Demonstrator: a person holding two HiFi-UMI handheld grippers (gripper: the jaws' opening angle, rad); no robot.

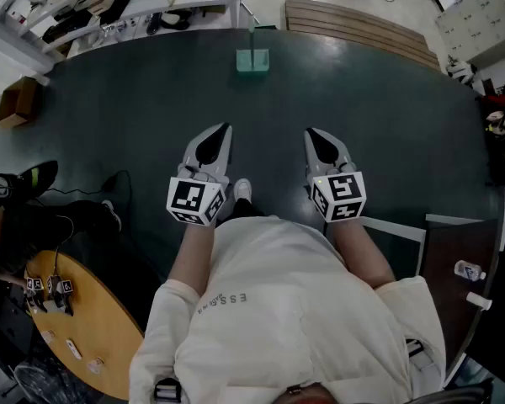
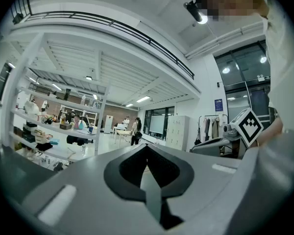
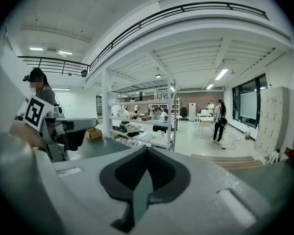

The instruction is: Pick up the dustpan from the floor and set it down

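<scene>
A pale teal dustpan (image 1: 252,60) stands on the dark floor (image 1: 135,116) ahead of me, its thin handle (image 1: 251,19) rising upright. My left gripper (image 1: 225,128) and right gripper (image 1: 309,131) are held side by side at waist height, pointing forward toward the dustpan and well short of it. In the left gripper view the jaws of the left gripper (image 2: 147,147) meet at the tip with nothing between them. The right gripper (image 3: 146,150) looks the same, shut and empty. Neither gripper view shows the dustpan.
A cardboard box (image 1: 17,101) sits at the floor's left edge, near shelving (image 1: 109,7) with clutter. A slatted wooden ramp (image 1: 362,25) lies beyond the dustpan. A round wooden table (image 1: 80,331) is at lower left, a white frame (image 1: 400,228) at right. People stand far off (image 3: 219,119).
</scene>
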